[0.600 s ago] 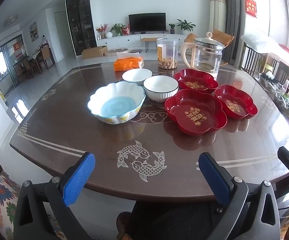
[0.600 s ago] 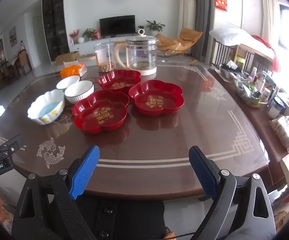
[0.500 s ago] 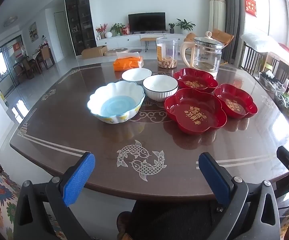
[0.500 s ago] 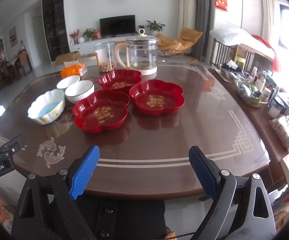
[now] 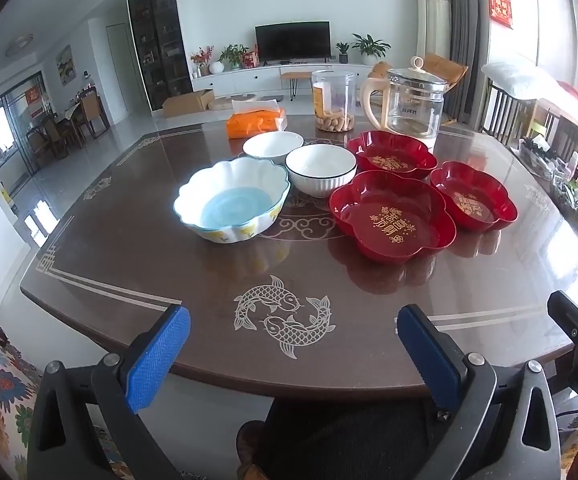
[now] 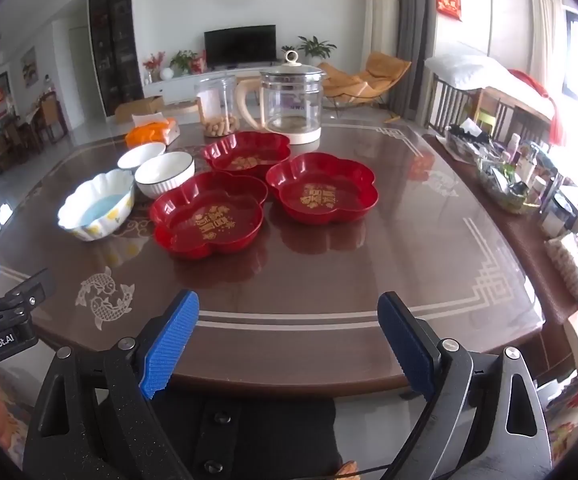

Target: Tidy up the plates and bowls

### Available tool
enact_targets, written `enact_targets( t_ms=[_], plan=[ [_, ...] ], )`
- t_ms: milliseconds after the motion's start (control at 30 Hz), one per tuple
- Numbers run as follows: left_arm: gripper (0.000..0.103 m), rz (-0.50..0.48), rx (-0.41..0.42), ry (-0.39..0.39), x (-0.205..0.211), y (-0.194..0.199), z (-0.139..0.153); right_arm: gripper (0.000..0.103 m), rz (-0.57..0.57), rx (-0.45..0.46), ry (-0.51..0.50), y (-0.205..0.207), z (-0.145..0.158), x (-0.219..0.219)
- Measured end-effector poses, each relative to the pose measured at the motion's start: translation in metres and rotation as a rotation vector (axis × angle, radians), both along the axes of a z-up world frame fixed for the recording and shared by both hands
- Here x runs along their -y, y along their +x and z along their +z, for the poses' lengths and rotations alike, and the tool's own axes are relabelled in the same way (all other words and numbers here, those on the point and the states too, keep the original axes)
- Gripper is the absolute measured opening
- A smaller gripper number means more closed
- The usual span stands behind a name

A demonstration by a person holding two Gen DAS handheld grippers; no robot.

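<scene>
While both grippers hang back at the near edge of the dark brown table (image 5: 137, 248), nothing on it is being touched. Left gripper (image 5: 293, 340) has its blue pads spread about as wide as they go, with only bare tabletop and the inlaid twin-fish emblem (image 5: 285, 320) showing between them. Right gripper (image 6: 287, 330) is pretty much the same deal, jaws wide apart and holding nothing, sitting over the pale double stripe along the table's edge. All the dishes are clustered toward the middle. On the left there's the scalloped bowl with a blue inside (image 5: 233, 200), then a white bowl with a dark rim (image 5: 321, 170) just beside it, and a smaller plain white bowl (image 5: 273, 146) behind those two. To the right are three red flower-shaped plates with gold lettering: the near one (image 5: 393, 220) up against the dark-rimmed bowl, another (image 5: 473, 202) to its right, and a third (image 5: 391, 156) behind them. None are stacked, every piece sits on its own. Further back are an orange tissue pack (image 5: 255, 122), a clear jar with snacks at the bottom (image 5: 333, 100) and a glass kettle with a cream handle (image 5: 415, 106). You can also catch the left gripper's side poking into the right wrist view at the far left.
</scene>
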State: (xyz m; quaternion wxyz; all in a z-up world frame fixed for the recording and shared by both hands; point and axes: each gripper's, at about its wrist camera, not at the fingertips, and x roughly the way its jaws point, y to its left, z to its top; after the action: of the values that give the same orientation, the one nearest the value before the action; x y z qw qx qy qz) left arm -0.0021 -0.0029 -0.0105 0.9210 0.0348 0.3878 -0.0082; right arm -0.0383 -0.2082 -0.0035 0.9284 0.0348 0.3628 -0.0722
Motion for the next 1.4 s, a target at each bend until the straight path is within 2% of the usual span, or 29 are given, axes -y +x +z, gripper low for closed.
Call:
enact_targets(
  t_ms=[1400],
  plan=[
    [0.103,-0.003,-0.027,0.012,0.000,0.004,-0.010,0.093,0.019,-0.019,0.000,0.002,-0.008,-0.007]
  ],
)
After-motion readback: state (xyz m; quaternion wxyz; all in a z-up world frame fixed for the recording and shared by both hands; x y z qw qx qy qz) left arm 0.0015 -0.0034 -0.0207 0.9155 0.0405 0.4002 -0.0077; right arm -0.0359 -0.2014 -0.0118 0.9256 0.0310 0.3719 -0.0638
